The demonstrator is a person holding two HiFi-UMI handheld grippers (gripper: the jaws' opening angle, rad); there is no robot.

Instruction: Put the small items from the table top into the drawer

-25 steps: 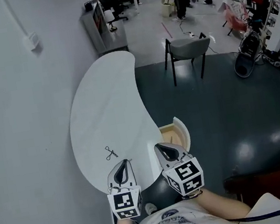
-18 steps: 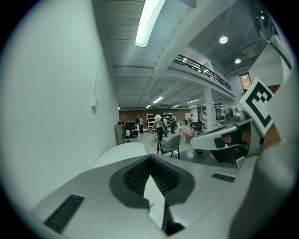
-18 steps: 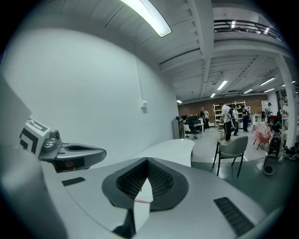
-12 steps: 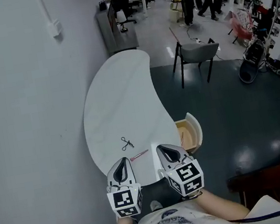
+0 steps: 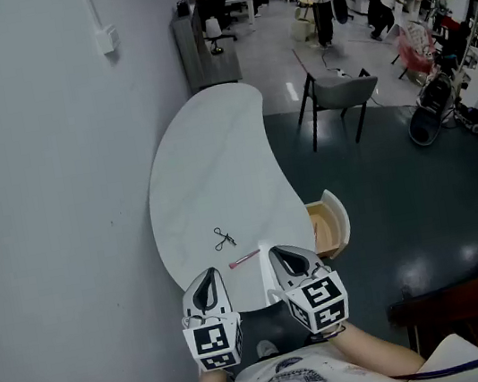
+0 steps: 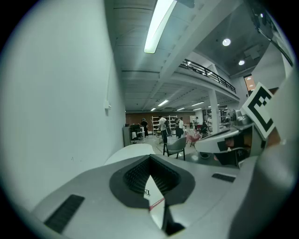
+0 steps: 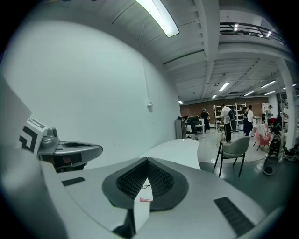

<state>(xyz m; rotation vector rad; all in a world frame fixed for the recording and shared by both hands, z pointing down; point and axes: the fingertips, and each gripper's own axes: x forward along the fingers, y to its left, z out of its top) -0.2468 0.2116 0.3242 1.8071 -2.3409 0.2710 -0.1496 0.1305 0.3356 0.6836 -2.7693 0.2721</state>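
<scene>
A white kidney-shaped table (image 5: 216,162) stands against the wall. On its near part lie a small black wire-like item (image 5: 222,238) and a thin pink stick (image 5: 244,258). An open wooden drawer (image 5: 328,225) juts out at the table's right edge. My left gripper (image 5: 206,280) and right gripper (image 5: 284,256) hover side by side over the table's near end, both shut and empty. The left gripper view shows the shut left gripper (image 6: 150,161) with the pink stick (image 6: 157,203) in the slit below. The right gripper view shows the right gripper (image 7: 147,163) and the stick (image 7: 145,200).
The grey wall (image 5: 53,217) runs along the table's left side. A grey chair (image 5: 336,92) stands beyond the table on the dark floor. Several people move about far back. Dark wooden furniture (image 5: 457,303) is at the lower right.
The head view has swung, so the table sits higher and further right in the picture. The pink stick has come into sight. Both grippers hold their place, still shut.
</scene>
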